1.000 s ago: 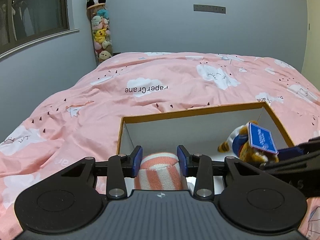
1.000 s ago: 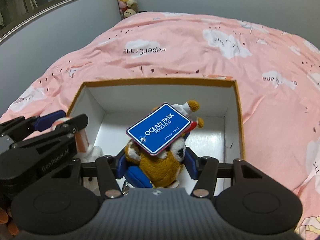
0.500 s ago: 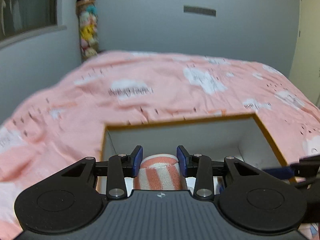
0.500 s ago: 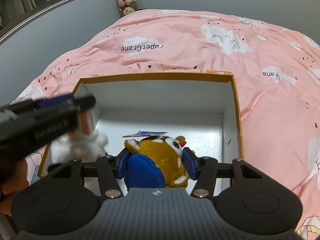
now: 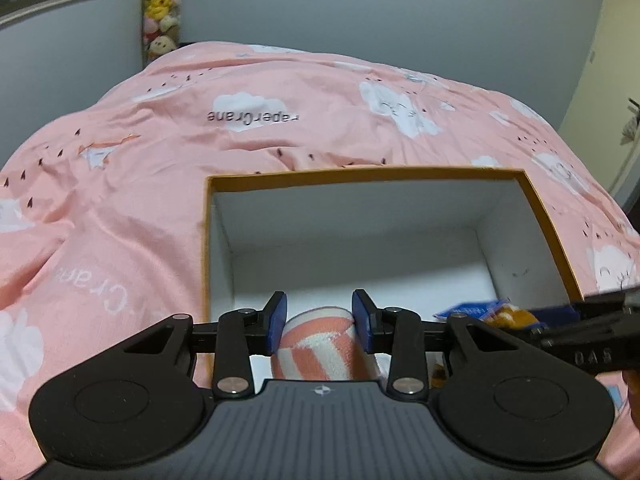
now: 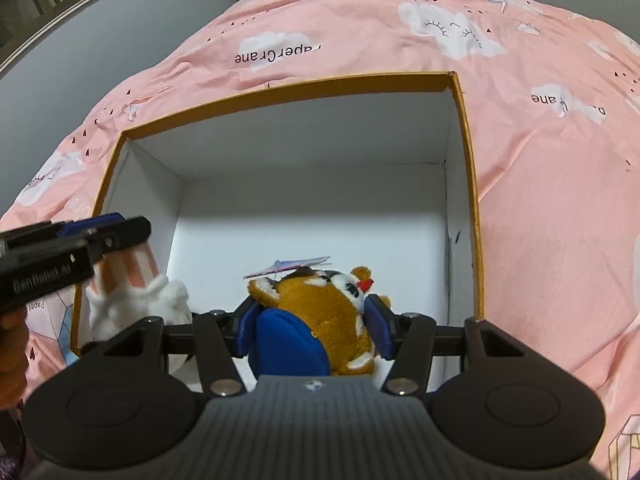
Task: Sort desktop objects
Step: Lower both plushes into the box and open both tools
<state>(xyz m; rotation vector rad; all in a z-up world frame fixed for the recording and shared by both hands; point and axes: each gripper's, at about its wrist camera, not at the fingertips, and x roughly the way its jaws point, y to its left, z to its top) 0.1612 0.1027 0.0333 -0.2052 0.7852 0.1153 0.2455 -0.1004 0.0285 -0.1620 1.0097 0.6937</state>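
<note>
Toys go down gently: I lower until each rests on the box [image 6: 466,152] floor. Left gripper [image 5: 320,322] jaws closing on the striped toy [image 5: 320,346], right gripper [image 6: 312,326] jaws clamping the plush [image 6: 324,312].

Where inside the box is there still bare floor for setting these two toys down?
The box floor is bare along its far wall and right wall. The near-left corner is crowded: the striped plush in the left gripper and the brown plush in the right gripper.

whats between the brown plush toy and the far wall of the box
Nothing: in the right wrist view the white box floor is bare from the brown plush toy in the right claw to the far wall.
</note>
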